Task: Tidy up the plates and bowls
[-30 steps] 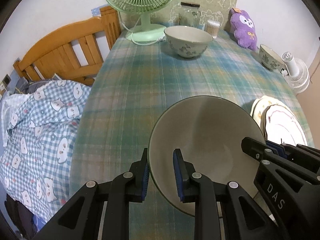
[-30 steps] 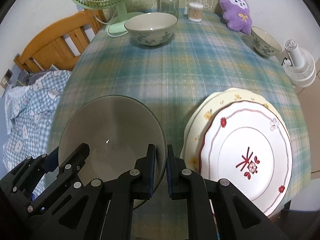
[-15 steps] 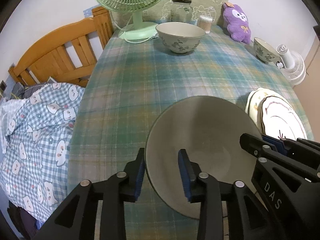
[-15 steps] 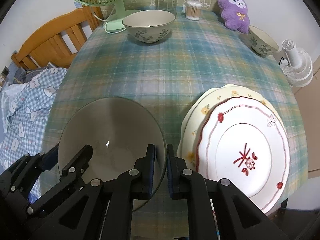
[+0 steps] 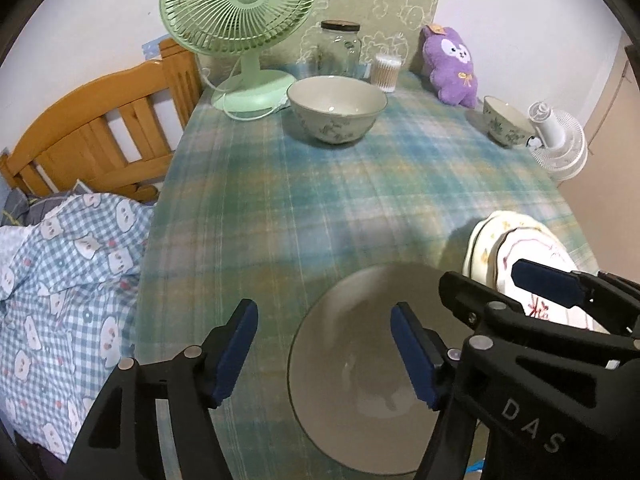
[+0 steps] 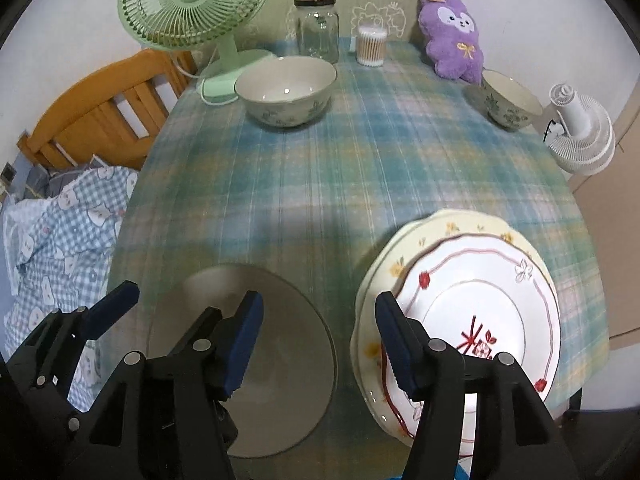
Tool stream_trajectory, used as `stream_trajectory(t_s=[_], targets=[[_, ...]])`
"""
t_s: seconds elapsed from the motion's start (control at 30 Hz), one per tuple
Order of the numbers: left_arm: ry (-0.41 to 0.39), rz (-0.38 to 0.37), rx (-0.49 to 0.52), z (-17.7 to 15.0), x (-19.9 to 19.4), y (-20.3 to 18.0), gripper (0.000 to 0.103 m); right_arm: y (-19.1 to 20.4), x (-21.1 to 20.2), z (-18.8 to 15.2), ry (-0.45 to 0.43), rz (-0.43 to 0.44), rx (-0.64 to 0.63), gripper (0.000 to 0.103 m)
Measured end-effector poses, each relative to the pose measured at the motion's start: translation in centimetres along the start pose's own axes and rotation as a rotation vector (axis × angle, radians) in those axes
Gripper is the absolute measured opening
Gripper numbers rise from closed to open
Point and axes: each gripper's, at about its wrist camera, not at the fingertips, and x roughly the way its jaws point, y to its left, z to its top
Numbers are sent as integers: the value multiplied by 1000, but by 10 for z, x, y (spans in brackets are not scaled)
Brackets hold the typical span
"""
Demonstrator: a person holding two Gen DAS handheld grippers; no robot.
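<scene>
The left gripper, jaws just opened and apart, straddles the left rim of the grey plate lying flat on the plaid tablecloth. The right gripper, also just opened, hangs over that plate's right rim, beside the stacked floral plates.

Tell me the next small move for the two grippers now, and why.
Probably lift both clear and head for the large bowl at the table's far end. The grey plate lies flat on the tablecloth; the jaws of the left gripper and right gripper have just been opening and grip nothing. The bowls stand unsorted.
</scene>
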Motion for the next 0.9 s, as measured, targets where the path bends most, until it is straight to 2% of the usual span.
stream_trajectory(t_s=[0.27, 0.57, 0.9], targets=[[-10, -20, 14, 27, -7, 0, 75, -3, -14, 21, -58, -19, 43, 63], [-55, 16, 0, 65, -17, -8, 75, -11, -31, 60, -144, -27, 31, 63], [-121, 93, -54, 115, -13, -16, 79, -26, -30, 117, -209, 29, -10, 63]])
